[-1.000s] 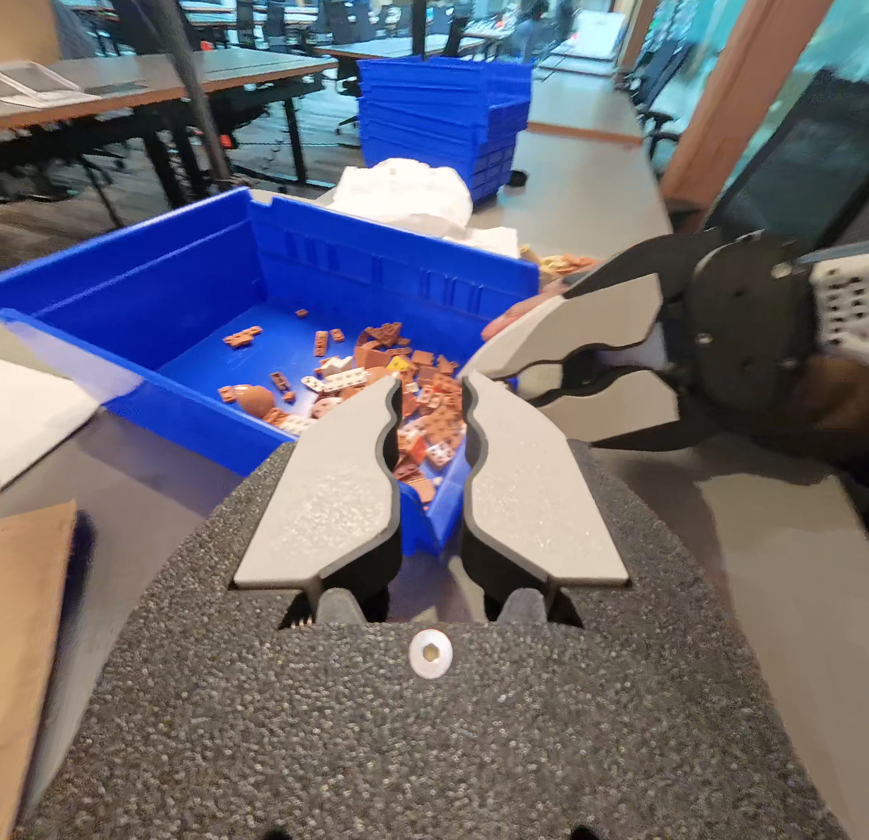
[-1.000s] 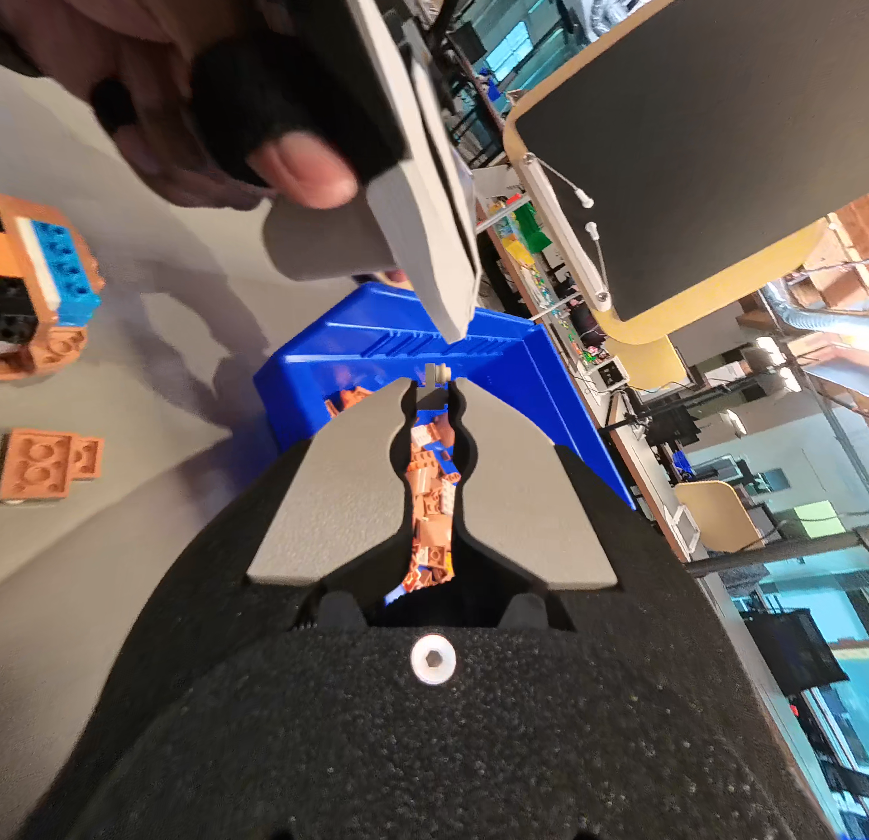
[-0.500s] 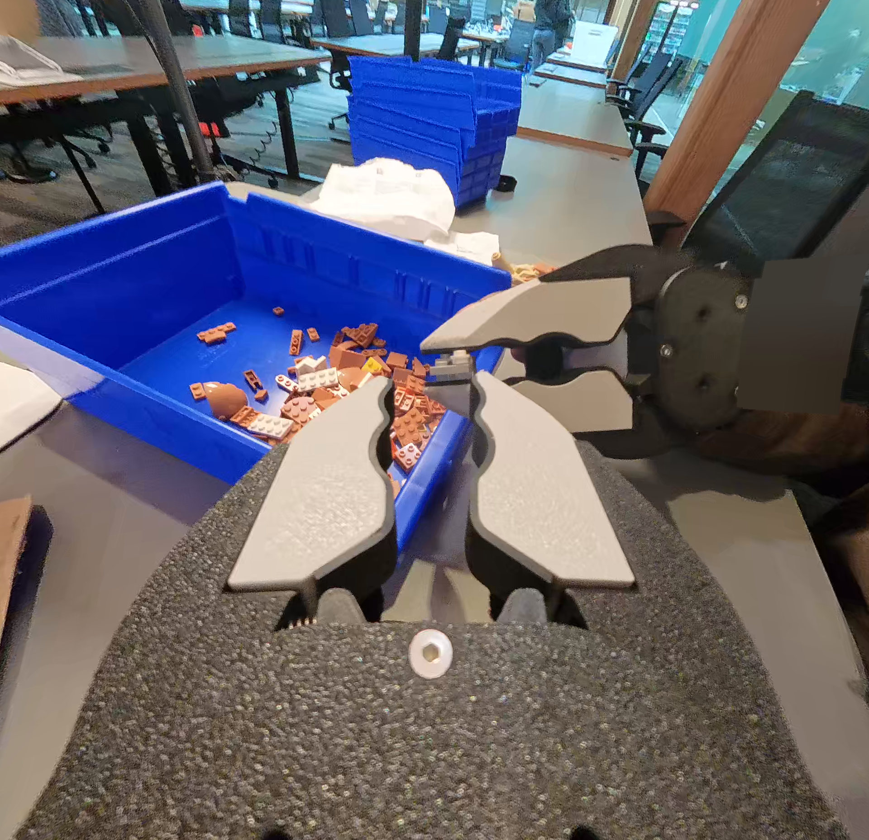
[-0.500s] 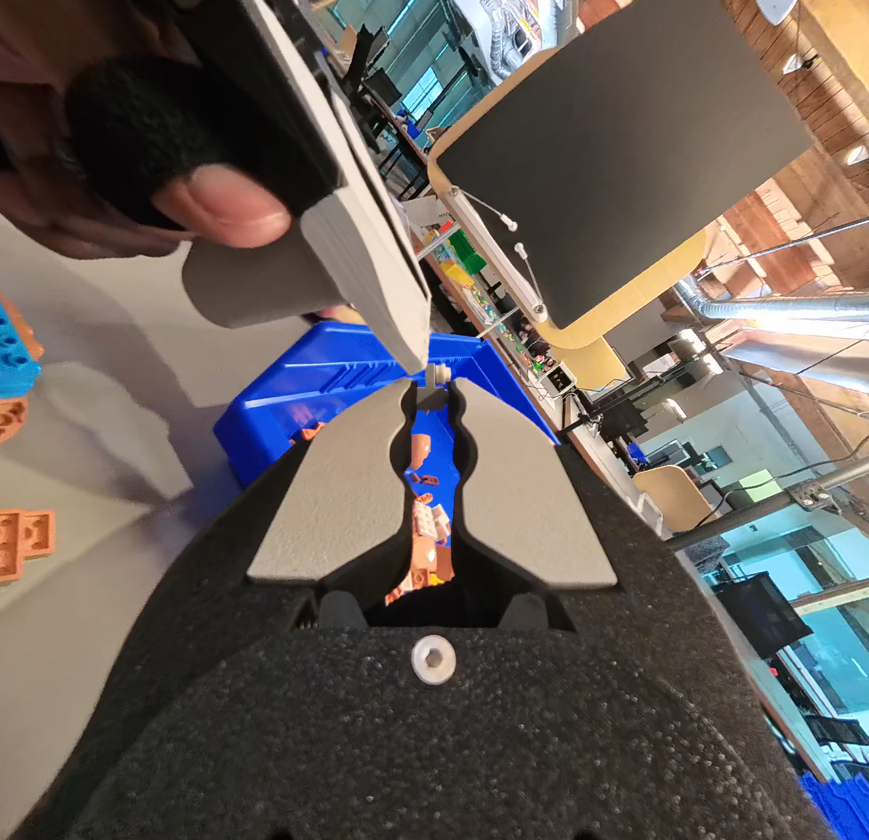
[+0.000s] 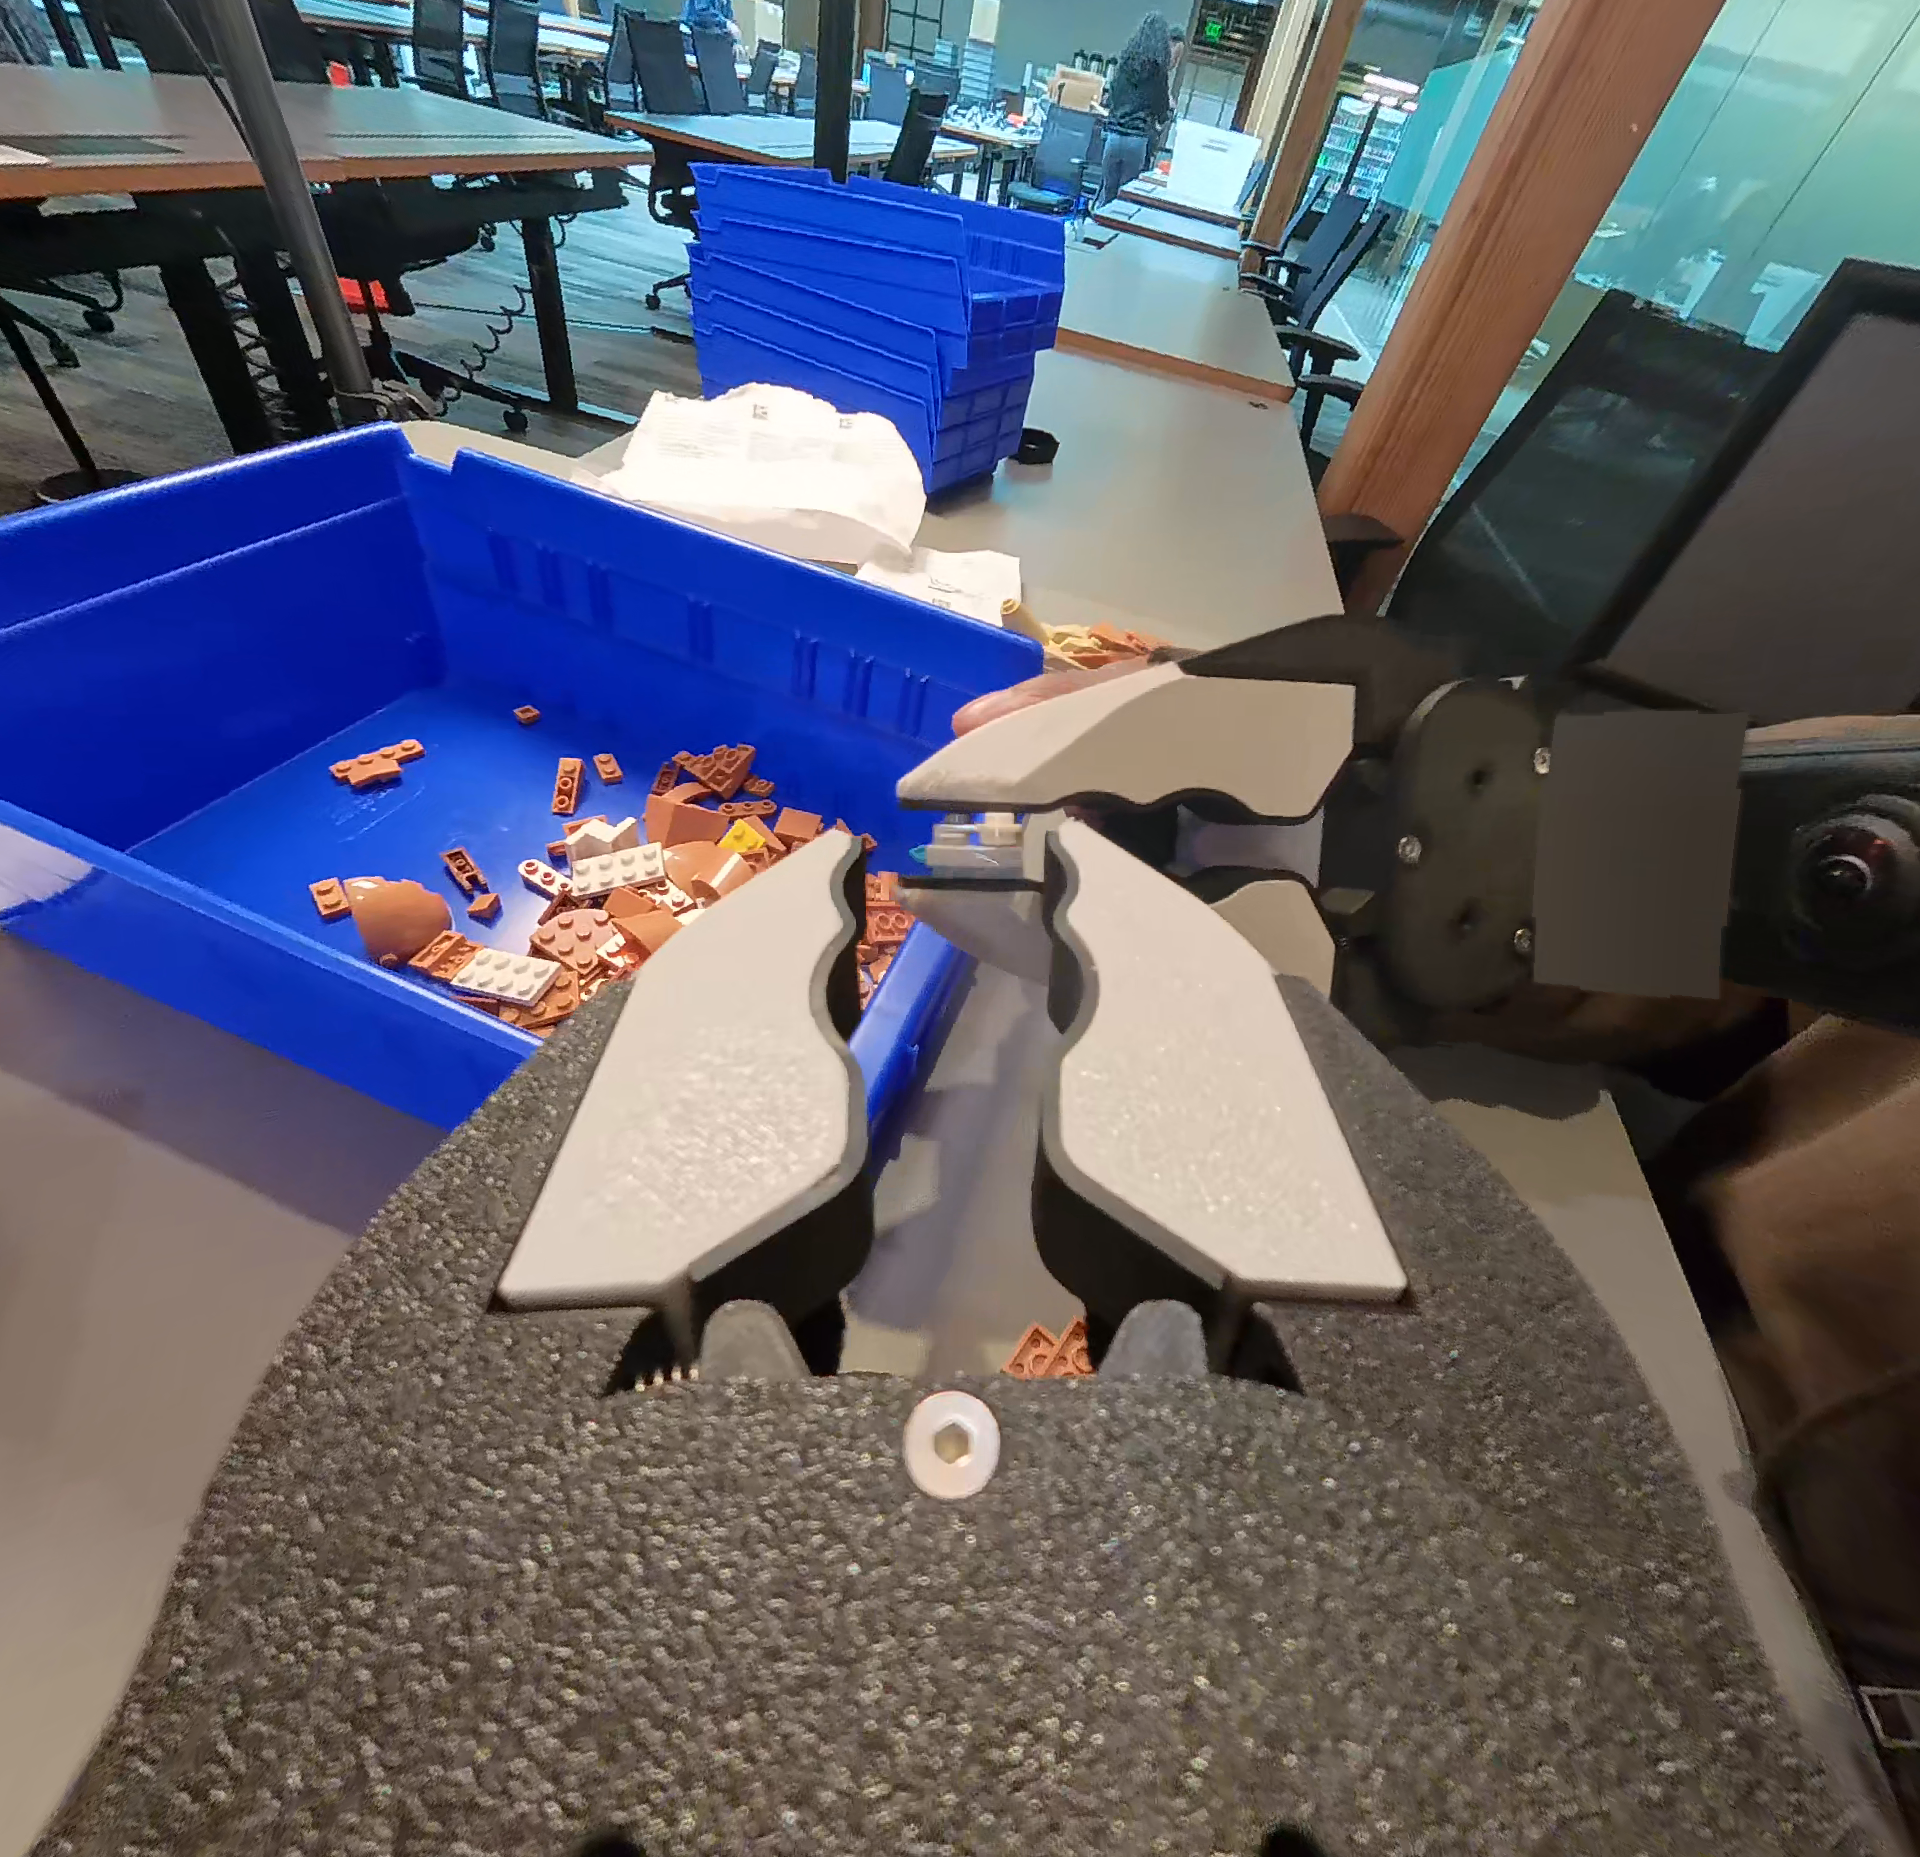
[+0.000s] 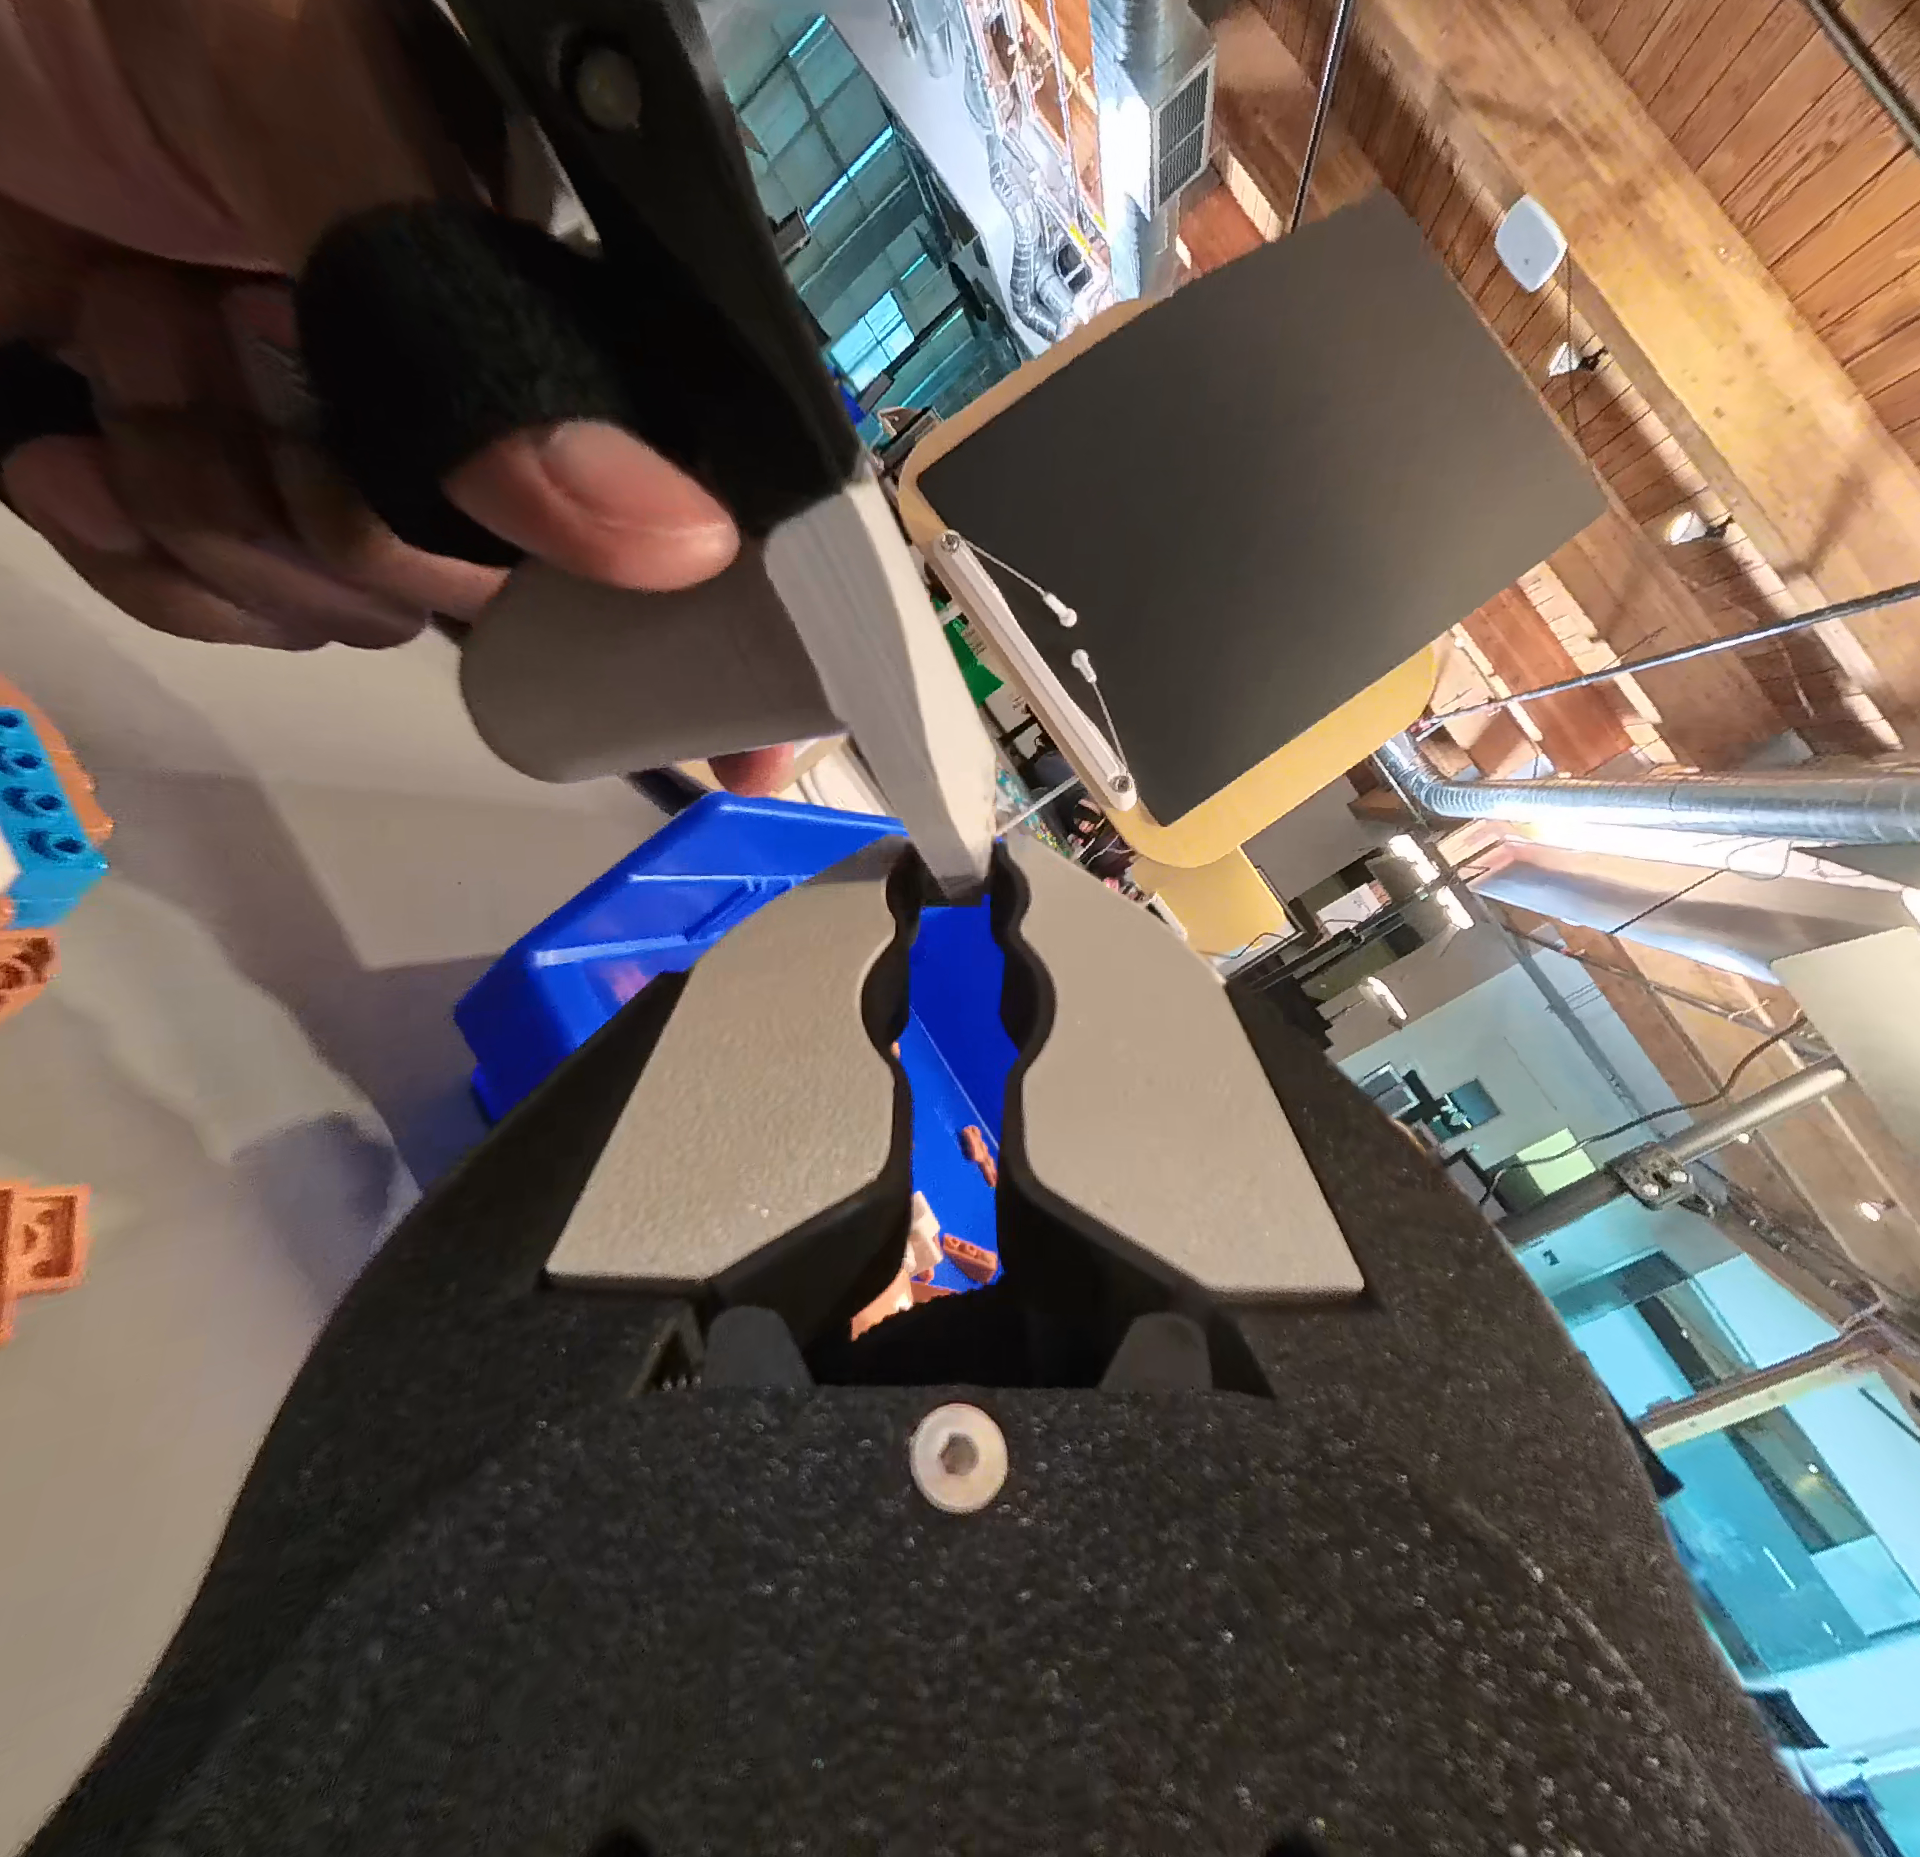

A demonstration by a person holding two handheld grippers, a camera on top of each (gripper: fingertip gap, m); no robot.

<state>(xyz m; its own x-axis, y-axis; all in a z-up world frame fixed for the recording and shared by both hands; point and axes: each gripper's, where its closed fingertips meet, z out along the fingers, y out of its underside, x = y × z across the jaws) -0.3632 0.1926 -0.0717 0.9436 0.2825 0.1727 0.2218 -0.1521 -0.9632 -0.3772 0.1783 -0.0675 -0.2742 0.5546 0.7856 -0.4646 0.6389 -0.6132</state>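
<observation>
Both tools meet over the blue bin (image 5: 260, 581); right tool (image 5: 940, 841) pinches a flat grey piece (image 5: 971, 843).

Both tools share one build: a grainy black foam body (image 5: 935, 1599), two flat grey fingers (image 5: 707, 1080) edged in black, and a white hex screw (image 5: 951, 1444). A black fabric finger sleeve (image 6: 436, 353) is worn.

Bright, even indoor light; soft shadows on the table (image 5: 1143, 477). Wide-angle bending at the edges; the right view's left edge looks perhaps motion-blurred.
</observation>
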